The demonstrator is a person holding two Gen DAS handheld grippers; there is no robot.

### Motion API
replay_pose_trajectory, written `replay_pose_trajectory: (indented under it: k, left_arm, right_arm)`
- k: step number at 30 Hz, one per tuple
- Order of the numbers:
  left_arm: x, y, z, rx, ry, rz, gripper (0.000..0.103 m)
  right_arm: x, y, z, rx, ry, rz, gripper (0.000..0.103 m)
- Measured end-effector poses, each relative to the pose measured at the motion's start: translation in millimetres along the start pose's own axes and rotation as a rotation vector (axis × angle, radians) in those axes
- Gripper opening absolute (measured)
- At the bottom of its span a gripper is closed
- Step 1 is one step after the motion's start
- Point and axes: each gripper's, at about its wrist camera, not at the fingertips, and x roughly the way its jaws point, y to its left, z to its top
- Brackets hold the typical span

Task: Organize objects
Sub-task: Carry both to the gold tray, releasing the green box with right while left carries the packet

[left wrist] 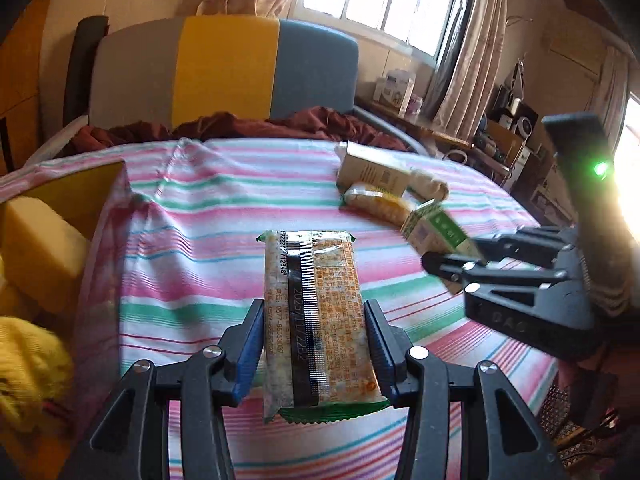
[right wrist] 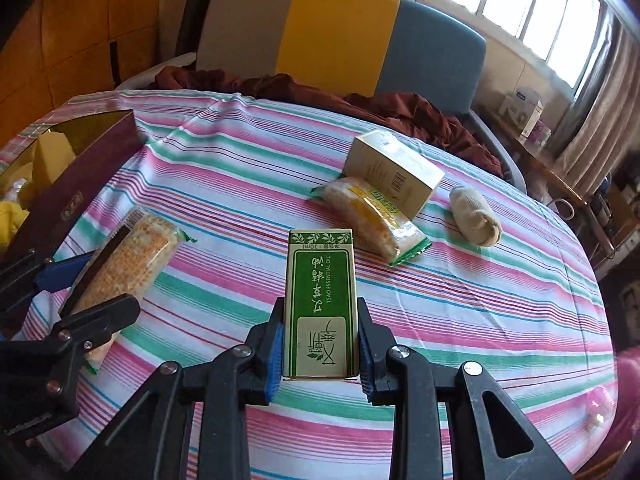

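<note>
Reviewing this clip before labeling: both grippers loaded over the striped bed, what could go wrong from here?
1. The left gripper pinches only the near half of the long snack packet; its soft free end may sag or swing.
2. The right gripper holds the green essential oil box by its lower end only; it could tilt or slip.
3. Both grippers work close together, so they may bump heading for the open storage box.

Readable print on two packages

The green-and-cream carton [right wrist: 320, 308] reads "TSAO ESSENTIAL OIL" and "10ml"; the snack wrapper [left wrist: 316, 320] shows a barcode number ending "7712348" and a stamped date beginning "2025/11".
</note>
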Motion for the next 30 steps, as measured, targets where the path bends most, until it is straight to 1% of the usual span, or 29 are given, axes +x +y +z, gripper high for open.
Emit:
replay_pose_trajectory:
  k: [7, 14, 18, 23, 30]
  left_arm:
    - [-39.3, 26.4, 11.0, -0.039, -0.072, 0.014, 0.048]
    - [-65.1, 69.1, 17.6, -0.135, -0.089, 0.045, 0.048]
    - [-80.5, 97.3, 20.5, -0.171, -0.113, 0.081, 0.048]
    - [-93.8, 141.1, 27.4, -0.228, -0.127, 0.148, 0.048]
    - [-95.8, 204.6, 41.6, -0.297, -0.111, 0.242, 0.048]
  right_arm:
    - [-10.8, 27.5, 4.1, 0.005, -0.006, 0.042, 0.031]
    - [-25.6, 64.2, 13.2, -0.005, -0.023, 0.094, 0.031]
    - [-35.1, 87.8, 22.7, -0.034, -0.042, 0.111, 0.031]
    - [-47.0, 115.7, 36.5, -0.065, -0.071, 0.138, 0.031]
    - [-57.3, 154.0, 56.4, -0.123, -0.098, 0.155, 0.031]
